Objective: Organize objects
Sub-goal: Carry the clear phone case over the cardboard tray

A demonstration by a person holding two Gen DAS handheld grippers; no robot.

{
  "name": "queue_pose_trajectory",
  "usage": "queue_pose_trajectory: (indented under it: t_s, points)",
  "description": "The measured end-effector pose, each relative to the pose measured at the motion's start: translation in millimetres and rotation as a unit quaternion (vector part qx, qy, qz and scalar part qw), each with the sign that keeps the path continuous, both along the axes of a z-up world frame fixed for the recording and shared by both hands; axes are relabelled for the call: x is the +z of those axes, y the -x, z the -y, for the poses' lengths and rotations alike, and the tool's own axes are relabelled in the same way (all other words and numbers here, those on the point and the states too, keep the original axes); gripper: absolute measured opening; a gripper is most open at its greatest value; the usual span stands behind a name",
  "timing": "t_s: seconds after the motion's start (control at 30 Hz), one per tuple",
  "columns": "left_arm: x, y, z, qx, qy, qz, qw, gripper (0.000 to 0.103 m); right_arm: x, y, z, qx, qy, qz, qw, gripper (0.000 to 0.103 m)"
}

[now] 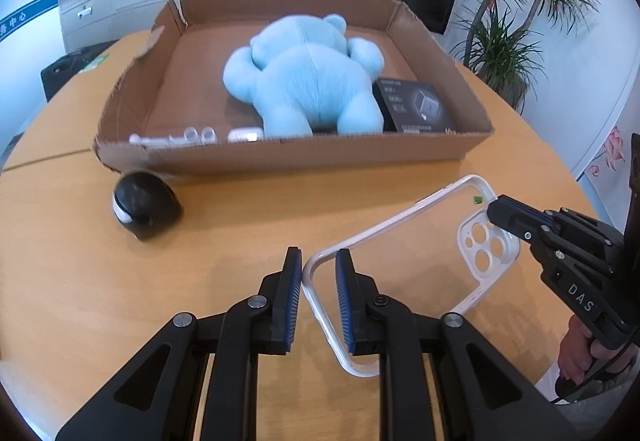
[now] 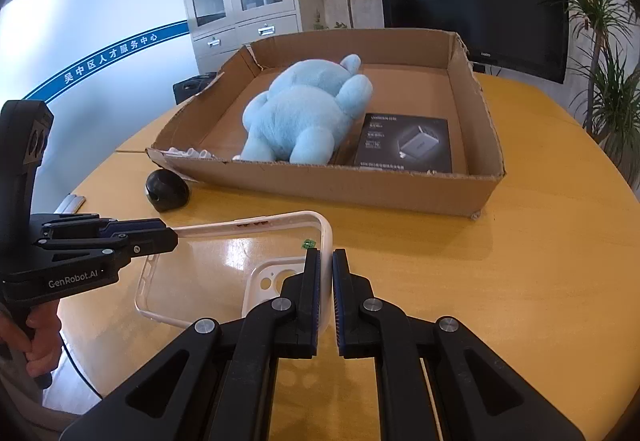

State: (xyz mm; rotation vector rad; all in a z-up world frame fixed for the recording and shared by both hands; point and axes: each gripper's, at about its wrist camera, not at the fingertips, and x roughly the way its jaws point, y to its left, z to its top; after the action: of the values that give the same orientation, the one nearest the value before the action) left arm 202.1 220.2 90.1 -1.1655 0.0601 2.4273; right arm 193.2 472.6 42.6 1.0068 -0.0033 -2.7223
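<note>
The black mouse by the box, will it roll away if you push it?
Probably not: the black mouse seems to sit on a flat bottom, so it would likely slide across the smooth table. Its rounded, shiny top might slip between gripper pads. It looks fairly light.

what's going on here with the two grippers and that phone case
A person holds a clear phone case between two handheld grippers, the left gripper shut on one end's rim, the right gripper on the camera-cutout end. Ahead, a cardboard box already holds a blue plush bear and a black carton. A black mouse waits outside.
</note>
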Motion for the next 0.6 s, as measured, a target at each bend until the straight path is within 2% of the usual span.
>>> queue_pose_trajectory:
  t_s: [0.27,0.6]
  points:
    - [24.7,15.2,-1.0,-0.004,-0.006,-0.029,0.9995,0.015,28.3,12.5,3.3,0.002,-0.006,-0.034,0.999,0.005]
    - [40.4,42.1,-9.9,-0.014,-0.010,-0.038,0.9991,0.015,50.8,34.2,0.7,-0.007,-0.008,-0.056,0.998,0.005]
